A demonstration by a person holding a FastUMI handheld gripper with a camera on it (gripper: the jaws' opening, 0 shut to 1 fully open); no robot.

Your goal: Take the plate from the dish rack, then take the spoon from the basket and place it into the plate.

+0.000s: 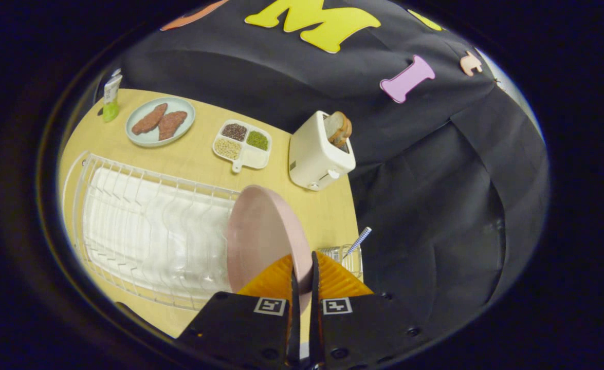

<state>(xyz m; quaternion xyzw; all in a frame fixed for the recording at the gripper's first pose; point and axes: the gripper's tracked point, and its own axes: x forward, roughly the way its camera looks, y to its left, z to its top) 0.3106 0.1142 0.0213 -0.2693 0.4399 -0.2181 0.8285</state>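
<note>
While its two fingers press together on the lower rim of the pink plate (260,236), the claw (302,272) is nearly closed, with only the plate's thin edge between them. The plate stands tilted on edge, its face turned toward the dish rack (147,241), and its bottom rim is hidden behind the fingers, so whether it touches the rack or the worktop (199,154) cannot be told.

The white wire dish rack lies just beside the plate, on its face side; the rack's near corner is cut off behind the claw's body. On the plate's other side, close to the fingers, a small wire basket (345,257) is half hidden by one finger. A striped handle, likely the spoon (359,240), sticks up out of it; its bowl is out of sight.

Beyond the plate stands a cream toaster (319,154) with bread slices (339,128) poking out. Farther beyond the plate sit a four-part dish of grains (242,145), a pale plate with two brown patties (160,122), and a small tube (111,97), partly cut off.
</note>
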